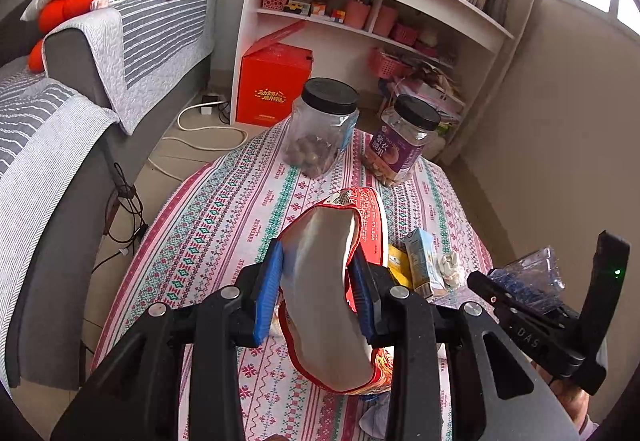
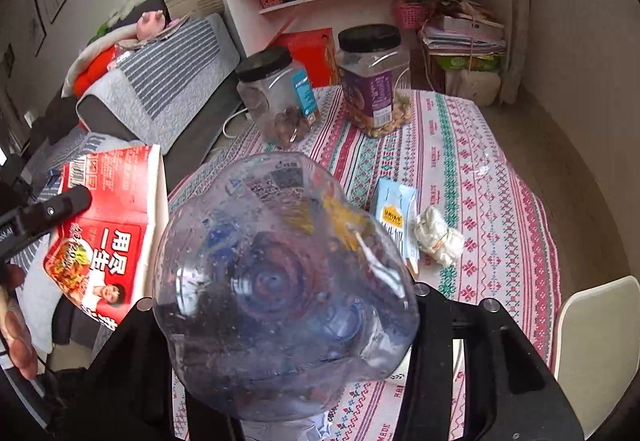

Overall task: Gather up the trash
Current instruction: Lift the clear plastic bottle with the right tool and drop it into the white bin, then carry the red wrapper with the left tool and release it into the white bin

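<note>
Gripping a red bag (image 1: 332,281) between its blue pads (image 1: 269,293), the left gripper (image 1: 316,293) holds it above the table (image 1: 224,209). Right gripper (image 2: 280,305) clamps a clear bottle (image 2: 280,281); carton (image 2: 394,217) and wad (image 2: 438,235) lie beyond its fingers.

Left gripper (image 1: 316,289) was raised above the table's near edge, blue pads (image 1: 269,293) clamped on a red-rimmed cup. Right gripper (image 2: 280,305) beside it gripped a crushed clear bottle, fingertips hidden.

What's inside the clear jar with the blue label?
The blue-label jar holds a low heap of brown round pieces at the bottom and looks empty above. Its black lid is on.
</note>
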A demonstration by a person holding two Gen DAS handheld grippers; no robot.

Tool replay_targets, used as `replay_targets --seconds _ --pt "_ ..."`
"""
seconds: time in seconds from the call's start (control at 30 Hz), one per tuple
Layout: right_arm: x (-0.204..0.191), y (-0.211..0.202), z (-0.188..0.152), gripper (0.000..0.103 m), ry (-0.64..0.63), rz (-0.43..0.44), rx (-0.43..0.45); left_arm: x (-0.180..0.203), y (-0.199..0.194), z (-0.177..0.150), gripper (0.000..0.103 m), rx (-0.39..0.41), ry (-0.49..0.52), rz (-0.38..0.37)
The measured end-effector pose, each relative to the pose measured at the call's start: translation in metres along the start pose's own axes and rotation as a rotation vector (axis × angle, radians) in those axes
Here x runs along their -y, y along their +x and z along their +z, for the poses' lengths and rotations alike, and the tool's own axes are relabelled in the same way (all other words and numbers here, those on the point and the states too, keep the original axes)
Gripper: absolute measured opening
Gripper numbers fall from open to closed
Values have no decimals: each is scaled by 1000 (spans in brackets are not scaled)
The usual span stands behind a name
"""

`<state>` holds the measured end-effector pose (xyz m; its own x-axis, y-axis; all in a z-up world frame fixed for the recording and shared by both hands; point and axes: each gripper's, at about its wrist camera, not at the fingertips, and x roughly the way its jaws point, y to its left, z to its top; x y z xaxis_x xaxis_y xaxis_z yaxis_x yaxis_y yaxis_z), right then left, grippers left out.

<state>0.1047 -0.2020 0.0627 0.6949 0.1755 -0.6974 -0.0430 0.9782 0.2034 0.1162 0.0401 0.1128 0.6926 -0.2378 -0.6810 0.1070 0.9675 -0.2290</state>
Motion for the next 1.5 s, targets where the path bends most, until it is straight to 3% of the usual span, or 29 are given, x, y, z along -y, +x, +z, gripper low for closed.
replay_targets --seconds 0.23,0.53,1.0,1.17,1.23,1.3,1.5 --pt "36 -30 5 45 37 -68 67 40 -1 -2 33 42 45 -41" --pt "95 -64 1 45 110 -175 100 89 7 -15 33 35 119 -102" --pt "187 -97 -44 45 224 -463 -5 160 14 -45 33 0 232 -193" --pt "217 -116 -57 46 287 -497 -25 199 18 -62 33 -36 293 -243" --pt "228 -131 -60 55 323 -514 3 216 17 -70 33 -41 325 -257" --pt "239 -150 -64 72 361 -542 48 232 17 -78 33 -48 345 -274" --pt "269 -192 -74 78 460 -559 135 284 17 -94 33 -73 388 -339"
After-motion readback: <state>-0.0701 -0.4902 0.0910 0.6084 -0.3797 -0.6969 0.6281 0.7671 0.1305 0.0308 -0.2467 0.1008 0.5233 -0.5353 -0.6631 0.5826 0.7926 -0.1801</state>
